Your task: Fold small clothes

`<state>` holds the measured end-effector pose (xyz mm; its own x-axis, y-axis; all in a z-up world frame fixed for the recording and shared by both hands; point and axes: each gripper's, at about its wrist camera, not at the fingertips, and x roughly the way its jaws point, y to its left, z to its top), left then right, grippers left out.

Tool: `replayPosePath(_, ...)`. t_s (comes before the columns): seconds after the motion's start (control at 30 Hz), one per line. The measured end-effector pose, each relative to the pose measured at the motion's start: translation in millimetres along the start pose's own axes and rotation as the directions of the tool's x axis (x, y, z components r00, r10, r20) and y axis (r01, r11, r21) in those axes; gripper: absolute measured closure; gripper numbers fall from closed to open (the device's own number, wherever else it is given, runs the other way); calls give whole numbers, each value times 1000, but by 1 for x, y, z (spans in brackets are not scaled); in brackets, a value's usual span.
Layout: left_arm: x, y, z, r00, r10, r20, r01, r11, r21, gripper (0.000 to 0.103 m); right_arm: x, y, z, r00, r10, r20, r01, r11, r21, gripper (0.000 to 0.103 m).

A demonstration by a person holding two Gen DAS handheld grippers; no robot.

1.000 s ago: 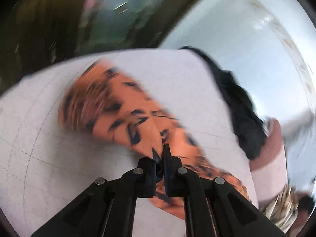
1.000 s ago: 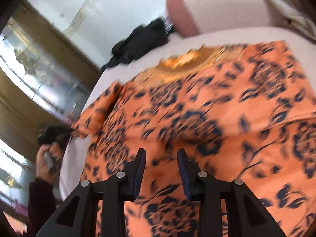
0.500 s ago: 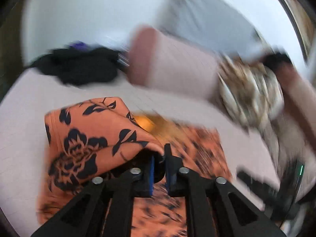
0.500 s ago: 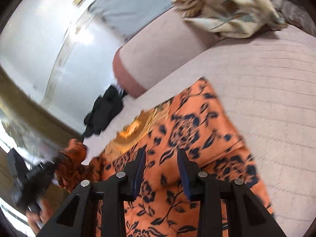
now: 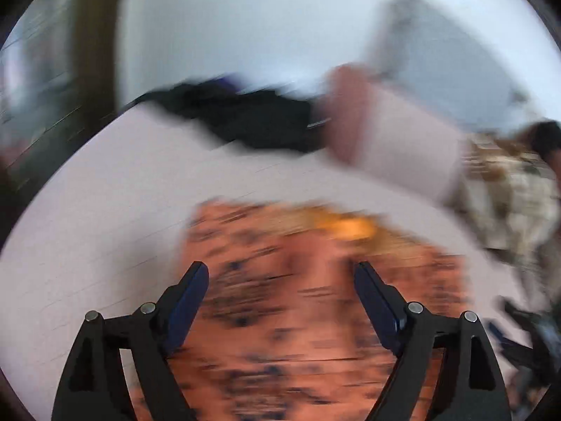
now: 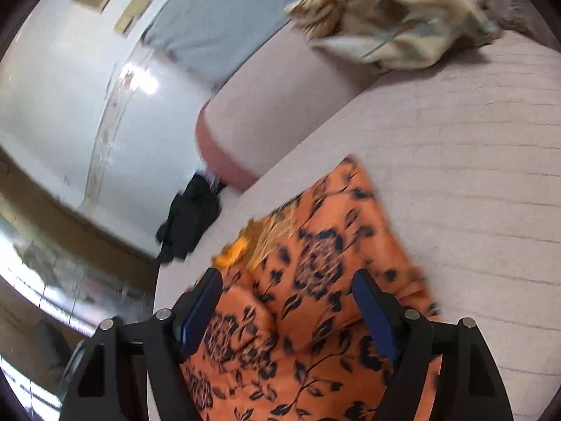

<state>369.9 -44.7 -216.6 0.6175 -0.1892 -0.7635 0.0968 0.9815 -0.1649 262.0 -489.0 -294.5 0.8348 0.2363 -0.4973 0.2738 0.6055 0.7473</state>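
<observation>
Left tongs (image 5: 280, 273) have let go of the sleeve and now gape wide; right tongs (image 6: 285, 280) wide too. Orange floral garment (image 6: 315, 315) lies part-folded on the bed (image 6: 473, 175), near its left edge. Next probably: grip the bottom hem, fold upward.

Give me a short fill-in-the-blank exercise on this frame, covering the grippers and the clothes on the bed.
1. The jaws of the left gripper are spread ____ over the orange floral garment.
2. The right gripper holds ____ between its fingers.
3. The black garment lies near the ____ end of the pink bolster.
4. The flowers printed on the orange floral garment are dark ____.

Missing words: open; nothing; darker pink; blue
</observation>
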Motion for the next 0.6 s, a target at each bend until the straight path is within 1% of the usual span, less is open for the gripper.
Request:
replayPosePath(0.03,12,14,-3,997,60,-42,-62,997,-35,18,7,7,-3,1000,11,-23,-12,1000,-26,25)
replayPosePath(0.07,26,31,-6,991,102,-91,-110,991,-82,19,14,16,-7,999,6,-37,-9,997,-73,25)
replayPosePath(0.1,39,47,-11,984,111,-139,-129,983,-131,19,21,27,-13,999,-11,-49,4,991,-135,25)
replayPosePath(0.17,54,61,-18,971,128,-202,-164,971,-173,19,36,53,-28,995,-29,-96,3,967,-254,25)
replayPosePath(0.2,61,66,-21,959,162,-231,-203,965,-167,19,44,66,-38,992,-30,-121,-8,953,-302,25)
replayPosePath(0.27,67,67,-24,944,221,-243,-253,961,-110,19,56,88,-54,989,-39,-146,-19,926,-377,25)
replayPosePath(0.3,70,65,-25,938,242,-248,-267,961,-73,18,64,105,-66,987,-48,-153,-24,899,-437,25)
replayPosePath(0.33,73,62,-26,938,244,-247,-266,962,-58,18,69,115,-72,987,-56,-154,-24,882,-471,25)
replayPosePath(0.4,73,58,-27,938,250,-242,-267,963,-39,18,89,142,-87,986,-91,-138,-4,821,-571,25)
replayPosePath(0.43,75,56,-27,937,251,-242,-266,963,-33,18,99,149,-91,986,-104,-132,6,805,-593,25)
replayPosePath(0.5,77,50,-29,938,248,-241,-262,965,-26,18,124,154,-98,978,-141,-153,21,800,-600,25)
replayPosePath(0.53,77,48,-31,939,247,-241,-260,965,-22,18,139,151,-103,966,-189,-176,48,801,-597,25)
replayPosePath(0.57,77,47,-31,938,244,-244,-257,966,-21,18,154,146,-107,950,-245,-194,83,797,-598,25)
replayPosePath(0.6,74,50,-32,938,240,-249,-254,967,-23,18,164,140,-110,938,-283,-200,109,788,-606,27)
